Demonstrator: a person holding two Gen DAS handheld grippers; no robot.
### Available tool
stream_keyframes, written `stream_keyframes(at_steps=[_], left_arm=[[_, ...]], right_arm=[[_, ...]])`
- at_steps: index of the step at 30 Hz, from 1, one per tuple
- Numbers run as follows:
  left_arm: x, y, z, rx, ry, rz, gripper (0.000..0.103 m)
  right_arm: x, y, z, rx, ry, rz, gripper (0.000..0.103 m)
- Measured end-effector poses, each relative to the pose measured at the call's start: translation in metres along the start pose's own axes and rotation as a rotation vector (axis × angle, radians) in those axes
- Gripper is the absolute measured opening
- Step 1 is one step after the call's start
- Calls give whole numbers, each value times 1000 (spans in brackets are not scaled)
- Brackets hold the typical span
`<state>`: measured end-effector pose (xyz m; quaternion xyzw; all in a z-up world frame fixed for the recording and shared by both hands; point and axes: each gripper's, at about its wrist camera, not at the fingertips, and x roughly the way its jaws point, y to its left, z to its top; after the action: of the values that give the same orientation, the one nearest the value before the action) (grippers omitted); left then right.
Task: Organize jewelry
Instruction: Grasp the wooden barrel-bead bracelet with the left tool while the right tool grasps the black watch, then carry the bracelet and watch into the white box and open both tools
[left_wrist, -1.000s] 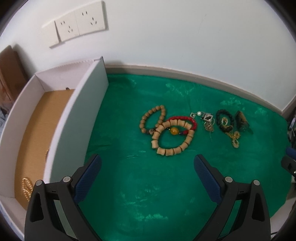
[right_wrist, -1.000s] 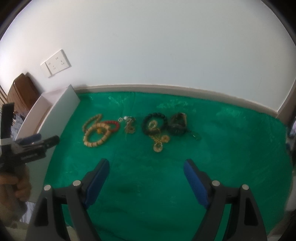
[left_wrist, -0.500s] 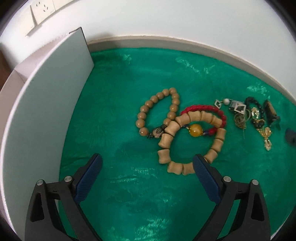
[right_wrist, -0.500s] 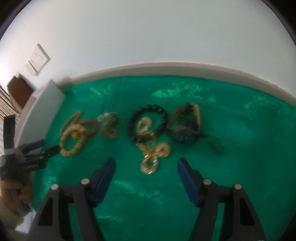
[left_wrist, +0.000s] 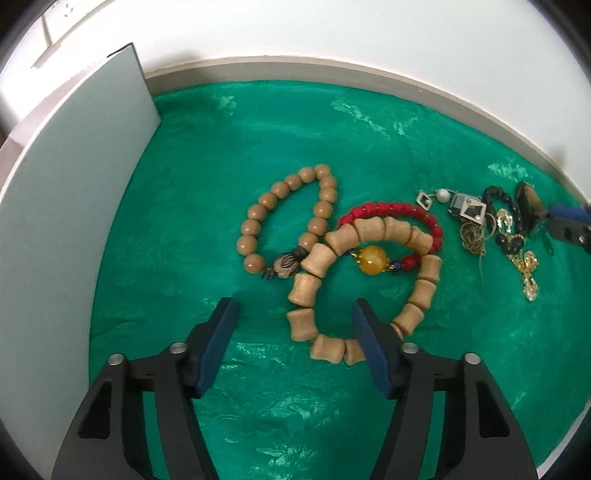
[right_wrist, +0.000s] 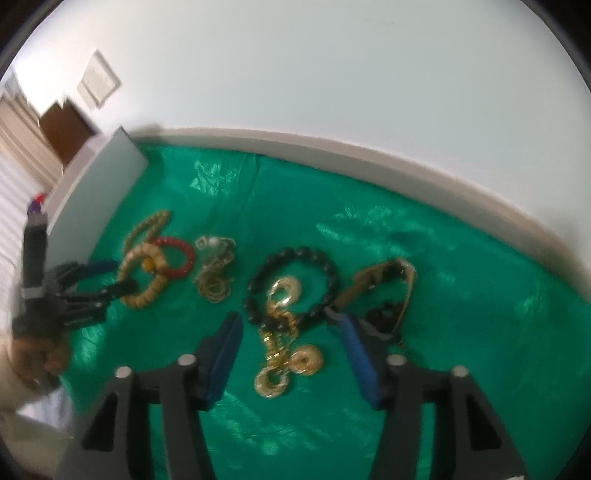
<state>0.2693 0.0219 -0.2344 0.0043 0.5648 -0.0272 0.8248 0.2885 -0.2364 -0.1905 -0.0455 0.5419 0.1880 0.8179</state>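
Hovering low over the green velvety cloth (left_wrist: 229, 155), the left gripper (left_wrist: 293, 314) has its blue-padded jaws partly spread, having just been closing, and the near arc of the chunky bracelet of pale wooden barrel beads (left_wrist: 306, 291) lies between them; the pads do not look to be pressing on it. That bracelet overlaps a red bead bracelet with one amber ball (left_wrist: 391, 210), and beside those lies a loop of round tan wooden beads (left_wrist: 258, 212). Off to the right the right gripper (right_wrist: 288, 328) is likewise half spread, its jaws also just having been closing, straddling a tangle of gold chain with round gold discs (right_wrist: 284, 354) without pinching it; the chain drapes across a bracelet of glossy black beads (right_wrist: 314, 258). Just right of that sits a brown-and-gold strap piece (right_wrist: 384, 273), blurred. Between the two clusters rests a small heap of silver charms and fine gold cord (right_wrist: 216, 273). At the far left stands a white cardboard box (left_wrist: 74, 184), its tall wall upright against the cloth's edge. A hand (right_wrist: 33, 358) grips the left tool's handle.
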Motion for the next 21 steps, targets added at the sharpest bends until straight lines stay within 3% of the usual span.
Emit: stream_keyframes(at_steps=[5,7,9,11,13,14,18,21], left_arm=[[-1,-6,0,17,-3,6,50],[-2,-10,0,16,-4,0,37],[-1,-16,-2,15,-2,-19,13],[-3,-14,-5,17,10,-40,13],[-8,-11,-9,1,15,-64,12],[-16,-5,-13,-10,16,-81,12],[-37,4,-30,-46,11,-135,12],[-58,10,-41,-79,-10,-163,12]], right_arm=[[9,-5,3,-41,32,-58,54],[13,-8,5,-64,29,-112,54],[18,-10,5,-75,62,-64,54],[23,-6,3,-120,107,-55,51],[24,1,-2,-155,141,-49,25],[24,3,-6,-156,158,-54,20],[12,7,-21,-102,174,-36,12],[-12,9,-33,7,127,46,11]])
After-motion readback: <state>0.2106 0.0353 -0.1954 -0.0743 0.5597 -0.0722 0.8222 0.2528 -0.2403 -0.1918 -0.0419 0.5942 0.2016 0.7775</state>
